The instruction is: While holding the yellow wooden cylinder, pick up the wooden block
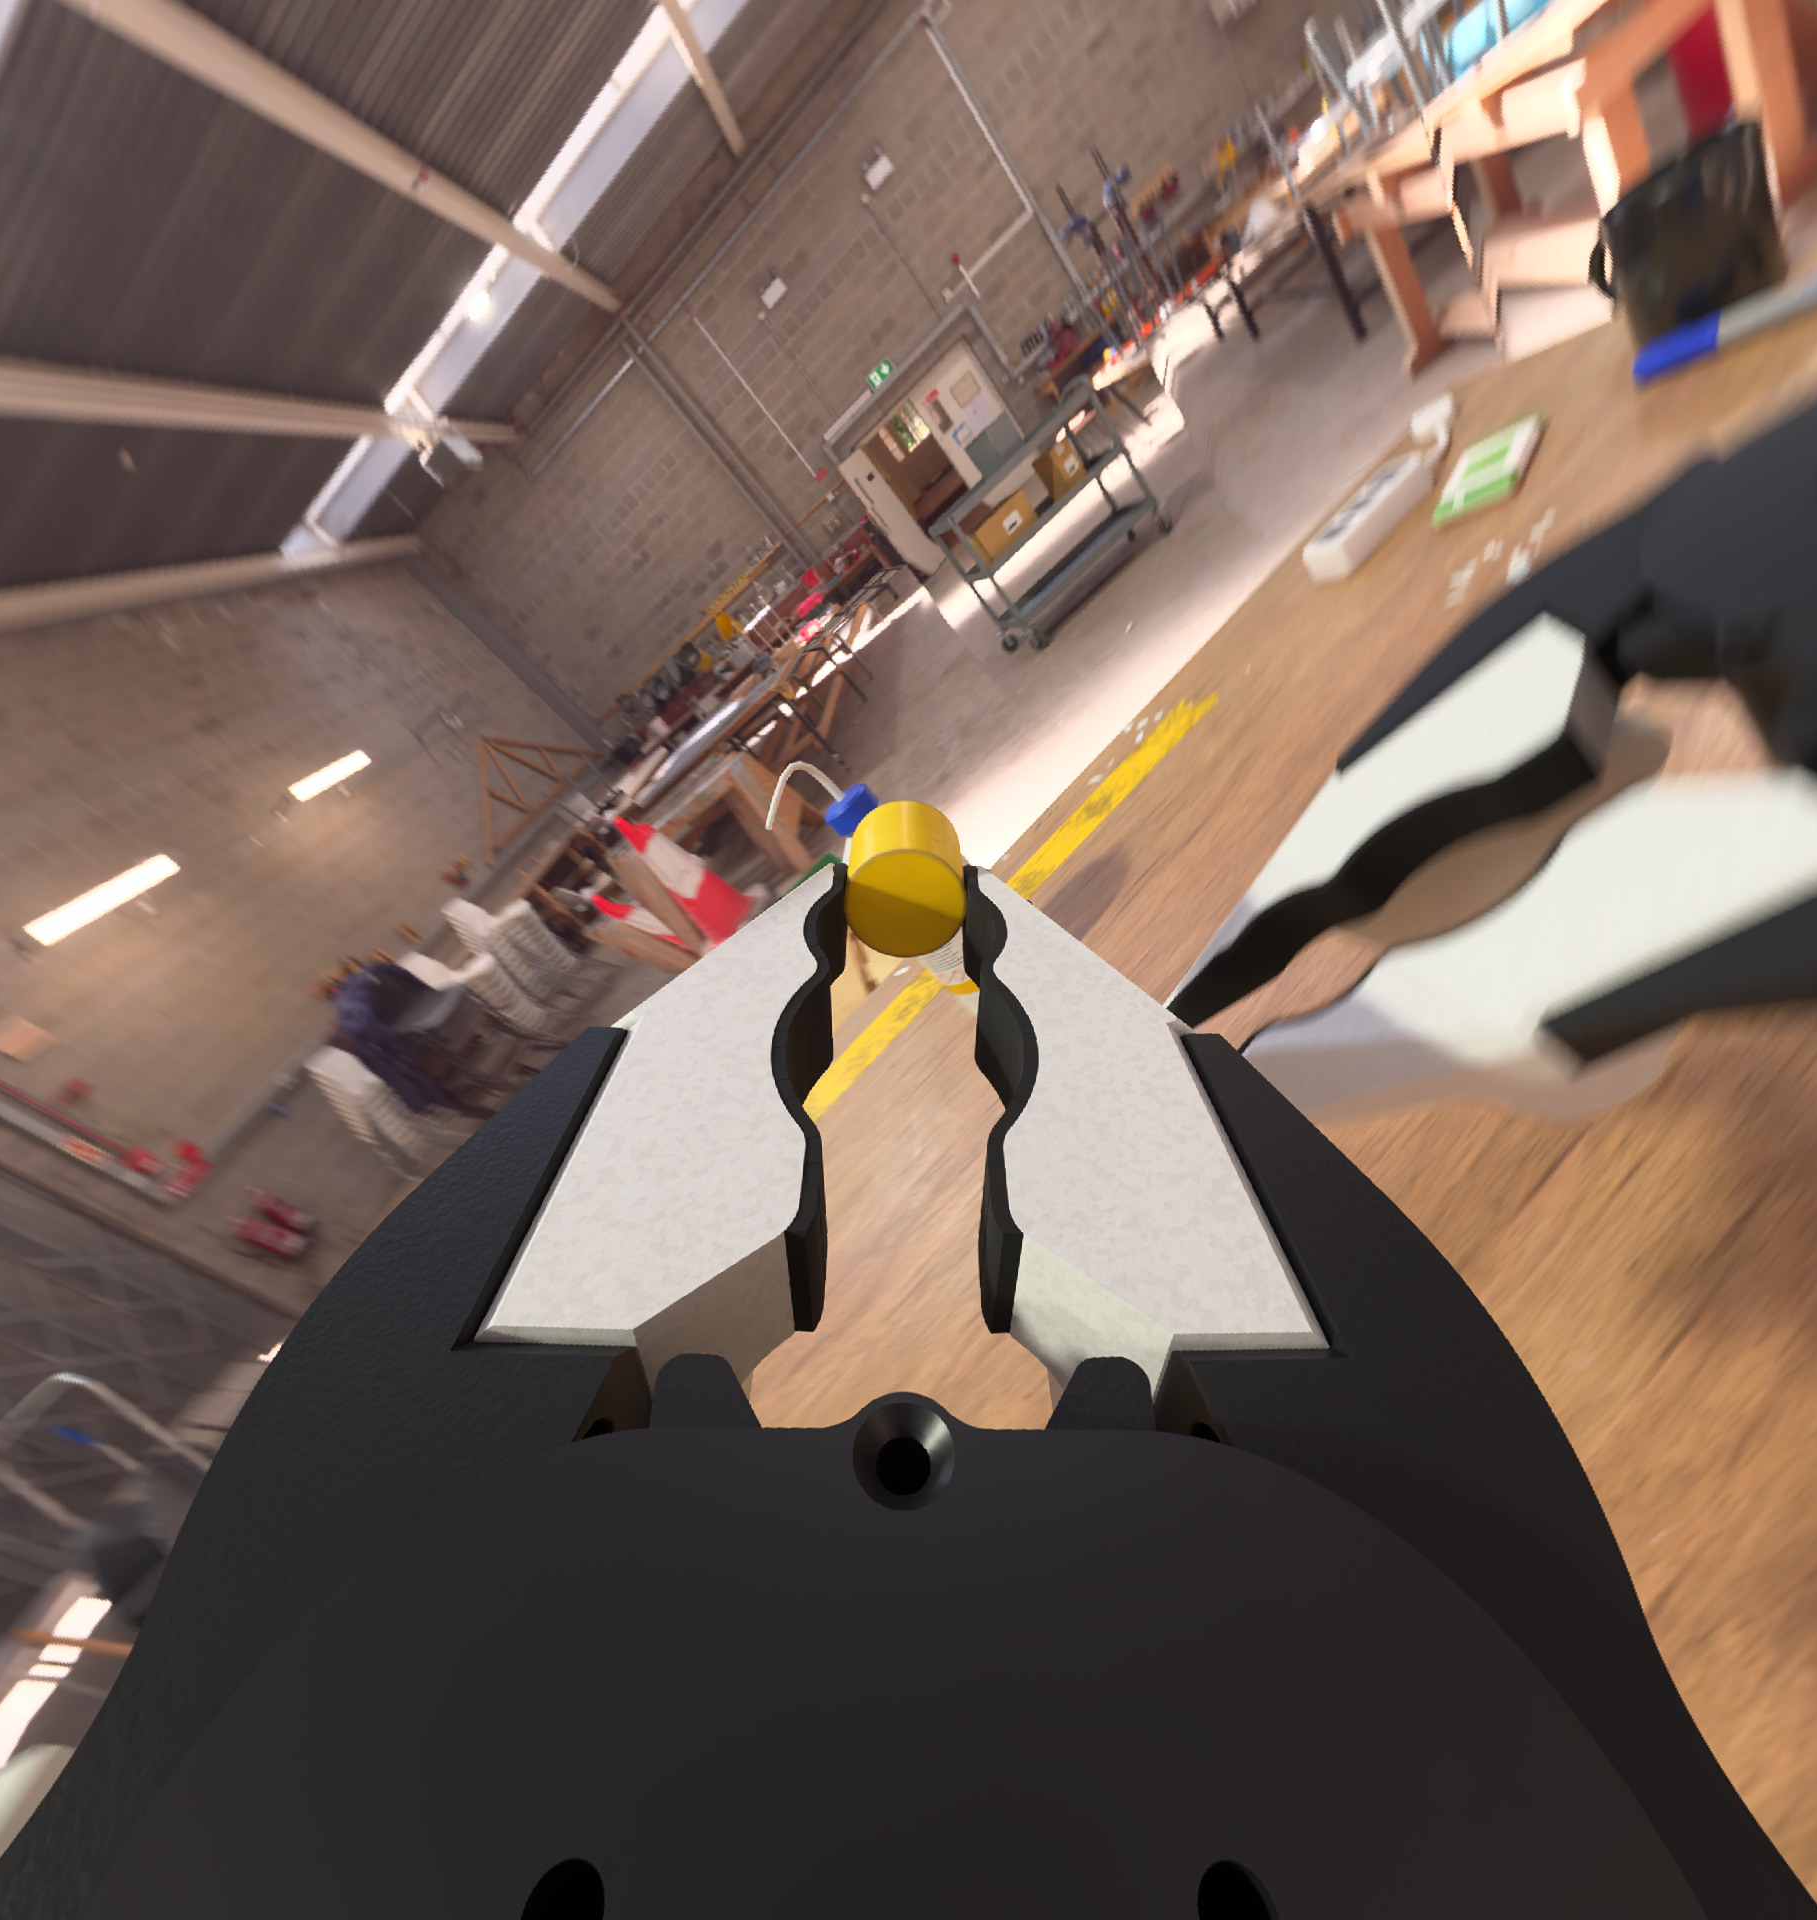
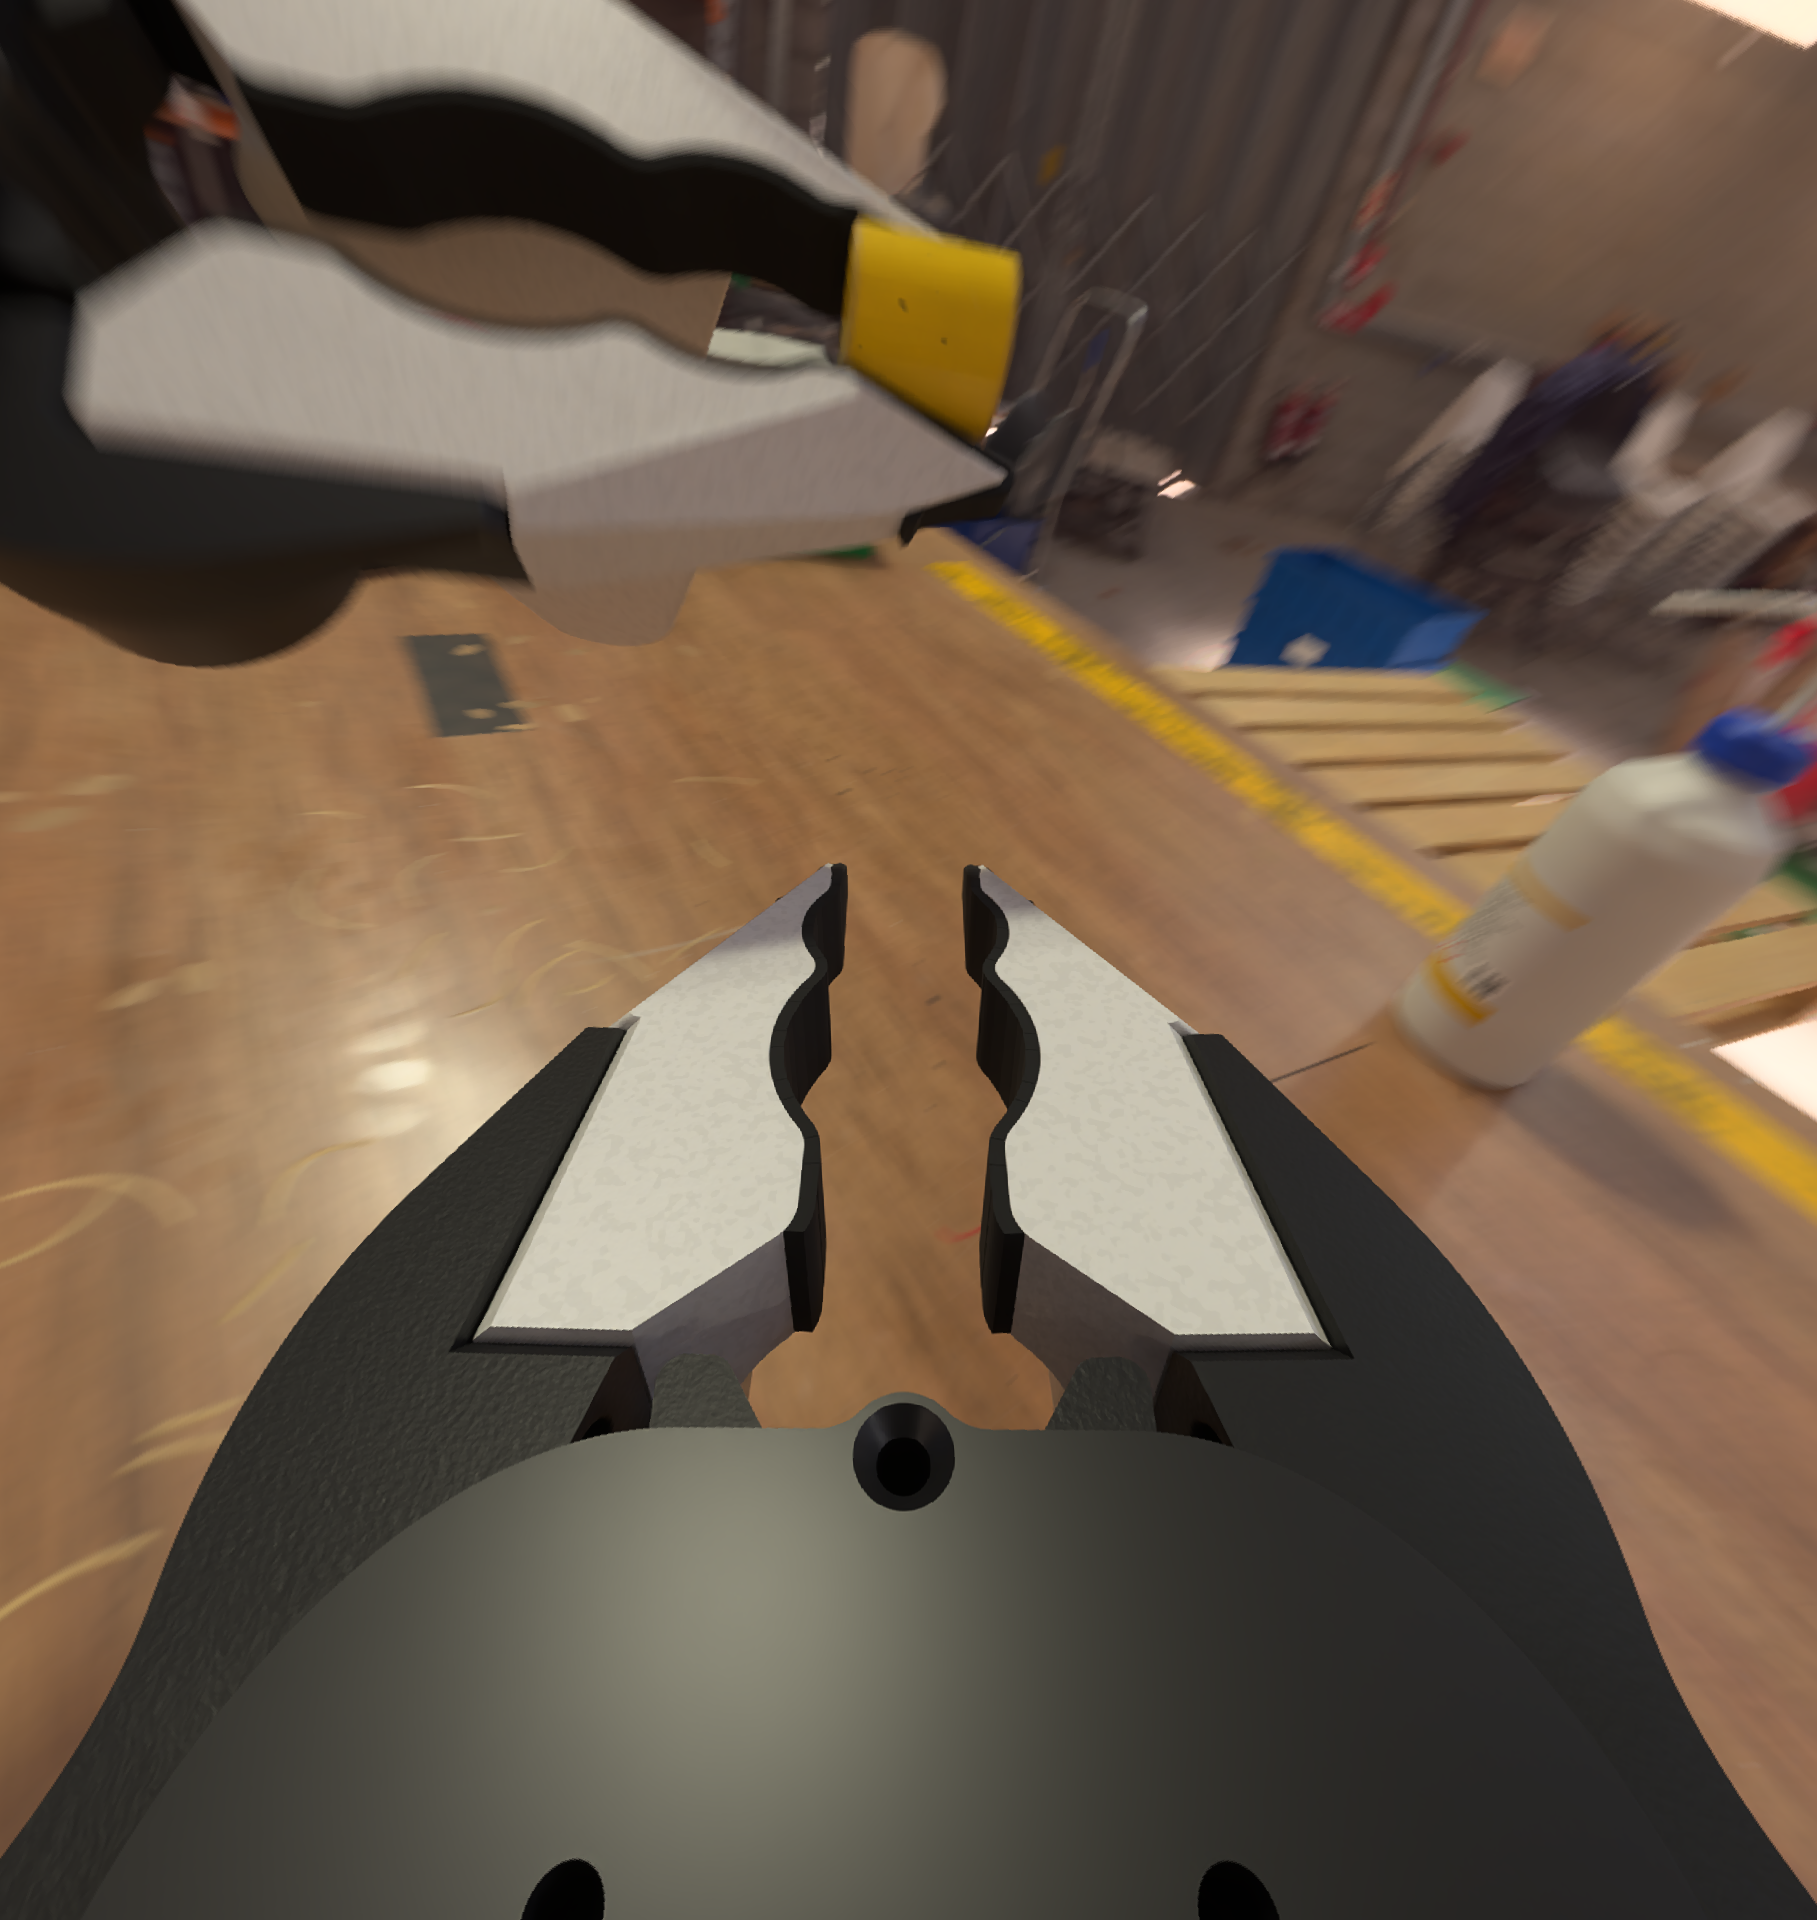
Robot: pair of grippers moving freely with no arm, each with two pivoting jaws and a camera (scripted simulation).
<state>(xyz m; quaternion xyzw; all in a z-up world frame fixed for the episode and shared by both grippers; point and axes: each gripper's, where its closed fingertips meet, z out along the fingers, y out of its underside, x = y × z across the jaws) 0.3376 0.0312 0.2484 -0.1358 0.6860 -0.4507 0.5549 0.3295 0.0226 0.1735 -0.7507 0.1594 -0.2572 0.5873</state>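
Observation:
My left gripper (image 1: 904, 883) is shut on the yellow wooden cylinder (image 1: 904, 894), pinched at the fingertips with its round end facing the camera, held above the wooden table (image 1: 1506, 1299). In the right wrist view the left gripper (image 2: 925, 348) and the cylinder (image 2: 935, 307) hang at the upper left, above the table. My right gripper (image 2: 904, 883) is open and empty, low over the bare table top (image 2: 675, 810). It also shows in the left wrist view (image 1: 1236, 1003) at the right, blurred. No wooden block shows in either view.
A white bottle with a blue cap (image 2: 1600, 894) stands near the table's yellow-striped edge (image 2: 1330, 831), right of my right gripper. A dark flat plate (image 2: 462, 686) lies on the table ahead. White and green boxes (image 1: 1423, 499) lie farther along.

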